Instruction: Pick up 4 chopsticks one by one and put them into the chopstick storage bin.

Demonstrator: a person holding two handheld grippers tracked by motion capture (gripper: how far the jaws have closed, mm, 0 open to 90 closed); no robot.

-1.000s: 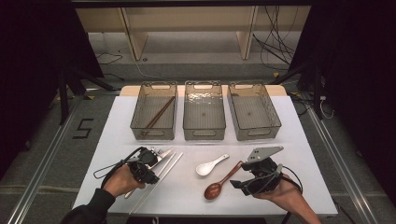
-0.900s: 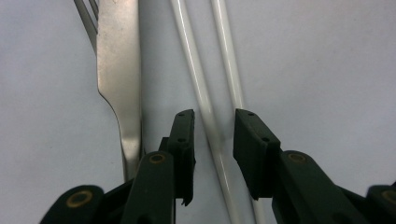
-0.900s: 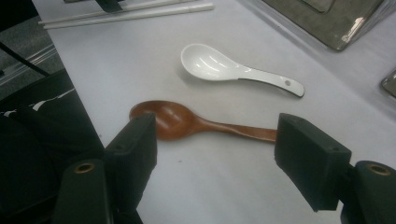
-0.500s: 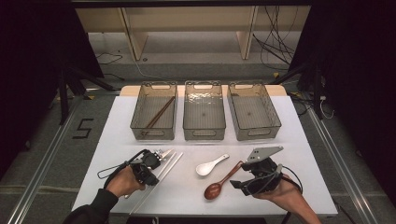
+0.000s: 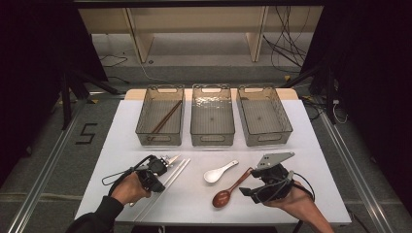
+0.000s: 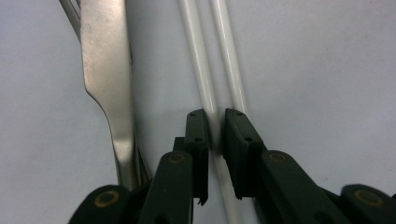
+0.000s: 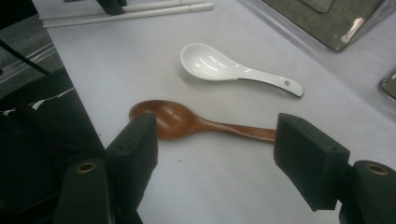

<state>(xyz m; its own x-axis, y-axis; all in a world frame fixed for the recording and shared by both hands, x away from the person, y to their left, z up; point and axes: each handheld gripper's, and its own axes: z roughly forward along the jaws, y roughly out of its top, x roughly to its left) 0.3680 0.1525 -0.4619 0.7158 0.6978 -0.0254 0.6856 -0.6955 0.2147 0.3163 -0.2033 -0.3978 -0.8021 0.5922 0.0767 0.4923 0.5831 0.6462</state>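
Left gripper view: fingers (image 6: 215, 135) have just been closing, clamped on one white chopstick (image 6: 198, 70); its twin (image 6: 228, 60) lies just beside
Chopsticks' place: counter (image 5: 194, 204), front left, beside a knife (image 6: 106, 70)
Right fingers (image 7: 217, 149): wide apart, straddling a brown spoon (image 7: 187, 123) without touching it

Dim room, wooden shelving (image 5: 194, 29), grey floor (image 5: 48, 145)

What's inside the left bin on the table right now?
The left bin holds a pair of brown chopsticks lying slantwise along its floor. Nothing else shows through its clear walls, though the near wall dims the front corner.
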